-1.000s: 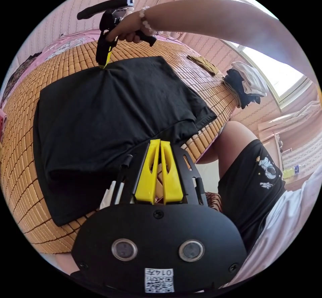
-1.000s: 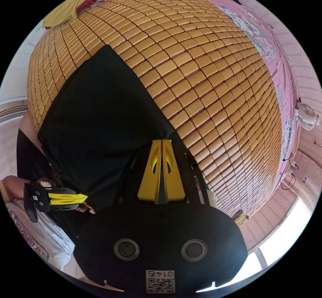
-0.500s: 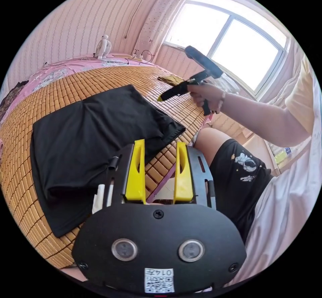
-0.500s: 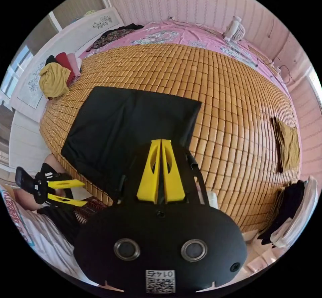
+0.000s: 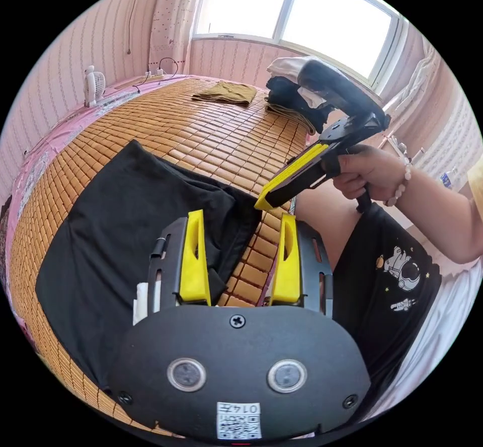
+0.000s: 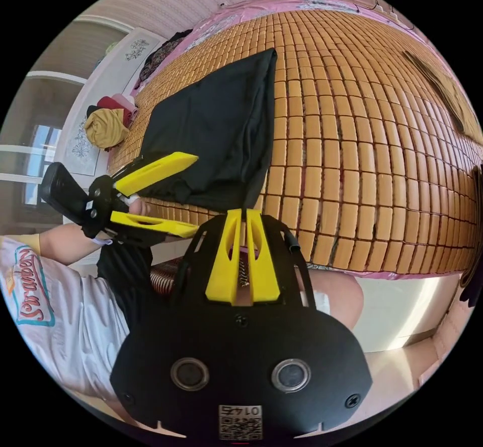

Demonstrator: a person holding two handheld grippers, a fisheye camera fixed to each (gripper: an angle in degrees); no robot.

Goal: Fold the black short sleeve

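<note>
The bamboo mat (image 5: pixel 211 130) covers the bed, and the black short sleeve shirt (image 5: pixel 126 225) lies folded on it toward the near edge, at about 9 o'clock in the left gripper view and 11 o'clock in the right gripper view (image 6: pixel 216 130). Half a second ago the shirt sat farther from both cameras; now both views have swung, so the window (image 5: pixel 297 19) stands at 12 o'clock. A pile of dark and white clothes (image 5: pixel 292 89) rests at the mat's far edge, with a folded olive garment (image 5: pixel 224 93) beside it.

The left gripper (image 5: pixel 240 255) hangs released, jaws wide apart as before, just over the shirt's corner, holding nothing. The right gripper (image 6: pixel 242 255) is clenched on nothing, its jaws together off the mat's edge. It has come from 12 o'clock to 2 o'clock in the left gripper view (image 5: pixel 264 200), its tip now close to the shirt's corner.
</note>
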